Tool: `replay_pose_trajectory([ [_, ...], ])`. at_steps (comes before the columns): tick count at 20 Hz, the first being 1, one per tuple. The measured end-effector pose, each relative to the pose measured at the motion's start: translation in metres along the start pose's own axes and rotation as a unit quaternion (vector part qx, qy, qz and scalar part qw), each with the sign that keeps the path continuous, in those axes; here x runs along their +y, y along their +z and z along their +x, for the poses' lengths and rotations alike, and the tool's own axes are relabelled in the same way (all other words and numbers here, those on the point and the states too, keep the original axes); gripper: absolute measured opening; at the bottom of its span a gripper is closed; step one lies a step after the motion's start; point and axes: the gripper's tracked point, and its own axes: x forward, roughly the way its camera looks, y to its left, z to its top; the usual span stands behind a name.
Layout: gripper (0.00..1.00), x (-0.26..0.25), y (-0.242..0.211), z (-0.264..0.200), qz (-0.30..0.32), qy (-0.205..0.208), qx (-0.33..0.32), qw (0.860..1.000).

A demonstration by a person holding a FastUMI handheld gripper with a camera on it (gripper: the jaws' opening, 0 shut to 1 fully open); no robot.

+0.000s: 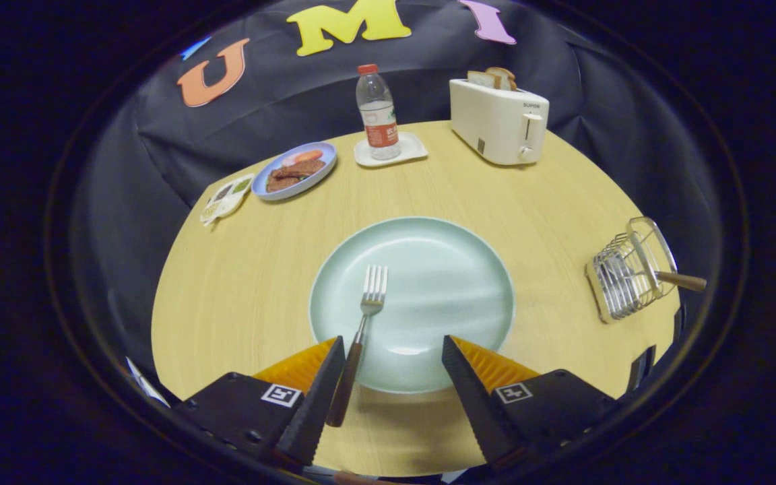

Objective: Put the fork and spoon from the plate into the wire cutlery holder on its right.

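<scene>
A pale green plate [455, 269] lies on the round wooden table just ahead of my fingers. A fork [364, 316] with a brown wooden handle rests on the plate's left part, tines pointing away, its handle running off the near rim beside my left finger [324, 384]. My gripper [395, 347] stands open over the plate's near rim, nothing pressed between its fingers. The wire cutlery holder [627, 273] stands to the right of the plate near the table's edge. A wooden handle [681, 279], probably the spoon's, sticks out of it.
At the back stand a white toaster [499, 121] with bread, a water bottle [378, 111] on a white coaster, a blue plate of food [294, 172] and a small packet [226, 199]. Bare table surrounds the green plate.
</scene>
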Motion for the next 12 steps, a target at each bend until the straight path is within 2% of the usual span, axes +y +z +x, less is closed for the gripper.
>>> replay_pose_trajectory([
  [4,0.80,0.008,-0.006,0.022,-0.003,-0.018,0.014,1.000],
  [10,0.46,0.003,-0.022,0.031,-0.015,-0.019,0.031,0.999],
  [12,0.39,-0.001,-0.024,0.031,-0.018,-0.017,0.035,0.999],
])
